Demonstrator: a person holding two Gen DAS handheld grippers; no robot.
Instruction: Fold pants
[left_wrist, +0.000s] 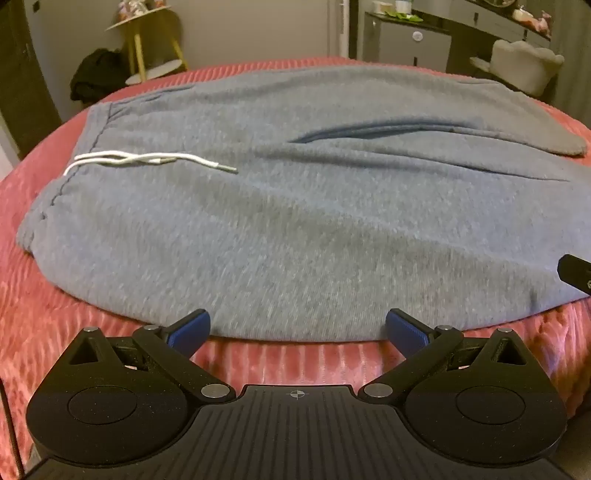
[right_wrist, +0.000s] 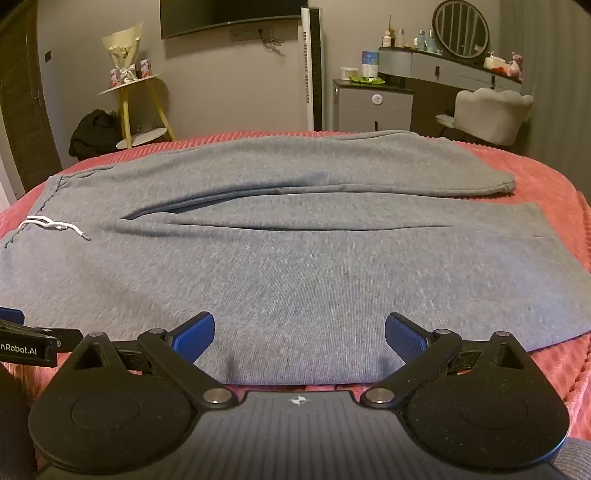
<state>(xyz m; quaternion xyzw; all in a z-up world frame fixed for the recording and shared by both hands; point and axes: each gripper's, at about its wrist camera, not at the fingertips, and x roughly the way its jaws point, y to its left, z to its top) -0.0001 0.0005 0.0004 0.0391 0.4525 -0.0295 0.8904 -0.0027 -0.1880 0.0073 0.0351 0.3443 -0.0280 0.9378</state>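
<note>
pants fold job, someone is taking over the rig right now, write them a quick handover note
Left gripper: open, holding nothing, at the near edge of the pants.
Right gripper: open, holding nothing, at the same near edge, further toward the leg ends.
Pants: spread flat on the pink bedspread, waistband and white drawstring to the left, legs running right, lying side by side.
Done: laid out only, no fold yet.
Left: grip the near edge with both grippers, probably fold the near leg over the far one, then fold lengthwise.
</note>
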